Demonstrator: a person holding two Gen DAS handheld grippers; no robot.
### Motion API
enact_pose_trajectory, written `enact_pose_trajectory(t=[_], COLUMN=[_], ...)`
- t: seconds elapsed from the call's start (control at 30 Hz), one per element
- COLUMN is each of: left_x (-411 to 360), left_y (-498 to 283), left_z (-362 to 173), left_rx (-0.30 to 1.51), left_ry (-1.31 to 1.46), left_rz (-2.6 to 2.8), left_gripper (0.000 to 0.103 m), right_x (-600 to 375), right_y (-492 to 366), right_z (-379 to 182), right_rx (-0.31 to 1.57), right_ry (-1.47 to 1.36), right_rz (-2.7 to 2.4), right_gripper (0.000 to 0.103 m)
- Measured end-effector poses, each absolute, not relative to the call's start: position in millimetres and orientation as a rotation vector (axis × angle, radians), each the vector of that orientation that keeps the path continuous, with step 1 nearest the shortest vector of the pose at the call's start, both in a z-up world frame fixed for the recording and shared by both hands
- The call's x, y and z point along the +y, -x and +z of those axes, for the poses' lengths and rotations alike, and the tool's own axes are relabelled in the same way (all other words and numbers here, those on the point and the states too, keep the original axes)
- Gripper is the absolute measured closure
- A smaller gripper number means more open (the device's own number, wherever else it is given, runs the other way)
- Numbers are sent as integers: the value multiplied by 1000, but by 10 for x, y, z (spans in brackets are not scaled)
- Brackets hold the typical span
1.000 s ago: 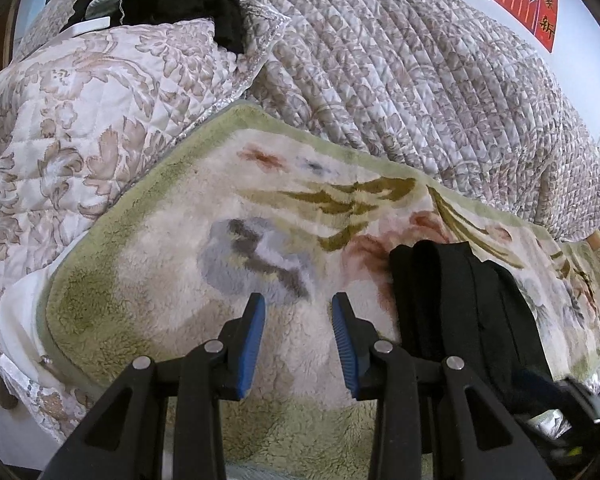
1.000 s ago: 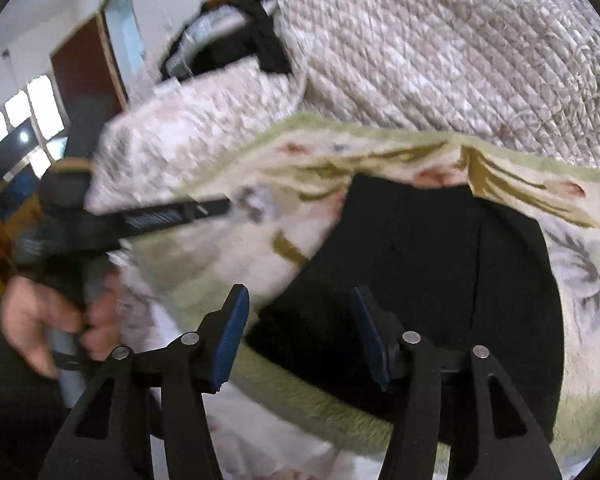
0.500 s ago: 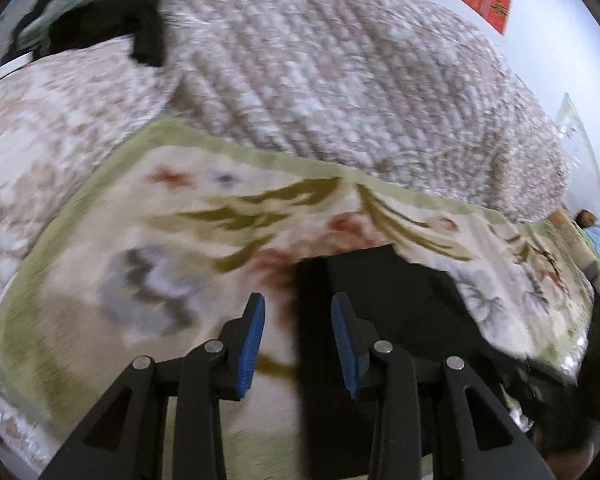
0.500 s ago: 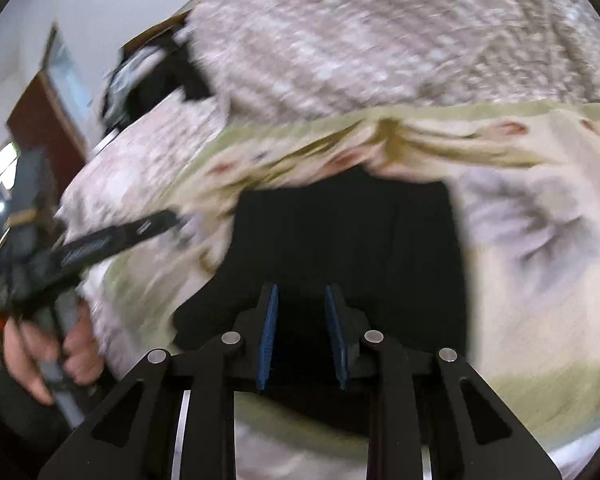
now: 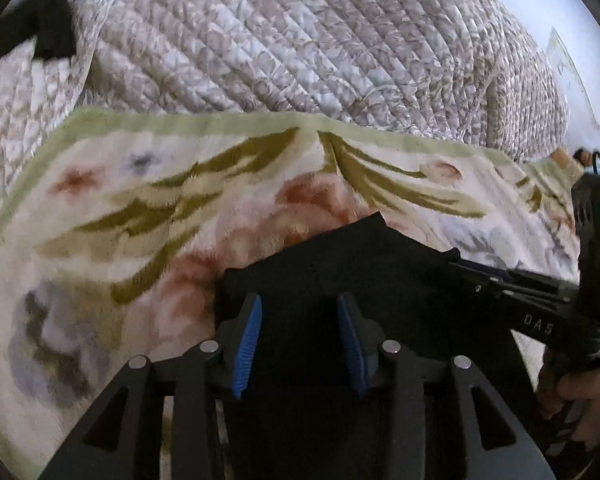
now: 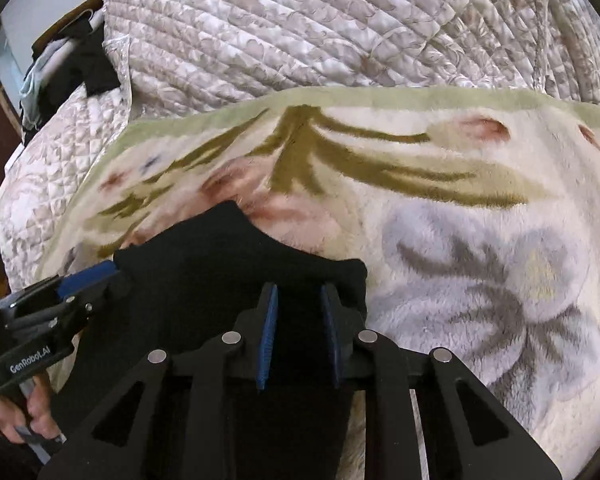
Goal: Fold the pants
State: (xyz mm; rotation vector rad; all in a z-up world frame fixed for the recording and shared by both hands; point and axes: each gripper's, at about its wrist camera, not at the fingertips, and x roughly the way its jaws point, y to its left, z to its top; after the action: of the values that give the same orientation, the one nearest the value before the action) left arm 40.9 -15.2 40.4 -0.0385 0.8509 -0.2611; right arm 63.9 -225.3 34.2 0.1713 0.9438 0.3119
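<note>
Black pants (image 5: 340, 264) lie folded on a fuzzy floral blanket (image 5: 140, 208); they also show in the right wrist view (image 6: 228, 256). My left gripper (image 5: 300, 340) hovers over the pants' near left part, jaws apart with black cloth between the blue pads. My right gripper (image 6: 298, 332) sits at the pants' right edge, jaws narrowed on a fold of the black cloth. Each gripper shows in the other's view: the right one (image 5: 480, 276) at the pants' right corner, the left one (image 6: 88, 280) at the left corner.
The blanket (image 6: 460, 200) lies on a bed with a quilted beige coverlet (image 5: 300, 40) bunched up behind. Dark clothes (image 6: 80, 64) hang at the far left. A hand (image 6: 32, 412) grips the left tool's handle.
Both grippers have swung in over the pants. The right gripper narrowed from wide open onto the cloth. The pants' far edge now looks lifted and bunched.
</note>
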Motion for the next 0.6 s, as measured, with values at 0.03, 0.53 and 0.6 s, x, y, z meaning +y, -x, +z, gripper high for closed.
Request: enact_pose_trajectory(t=[0.03, 0.53, 0.6], left_x=[-168, -19, -27], left_y=[-396, 125, 234], left_z=[403, 534, 522], left_rx=[847, 786, 778], left_ry=[29, 9, -14], left_rz=[-258, -223, -227], left_gripper=[59, 61, 62], right_x=[-2235, -2291, -2281], right_y=[-637, 69, 243], right_z=[343, 590, 592], right_rx=[943, 839, 816], right_ry=[-158, -162, -176], right_rz=[308, 295, 295], right_gripper=[82, 80, 80])
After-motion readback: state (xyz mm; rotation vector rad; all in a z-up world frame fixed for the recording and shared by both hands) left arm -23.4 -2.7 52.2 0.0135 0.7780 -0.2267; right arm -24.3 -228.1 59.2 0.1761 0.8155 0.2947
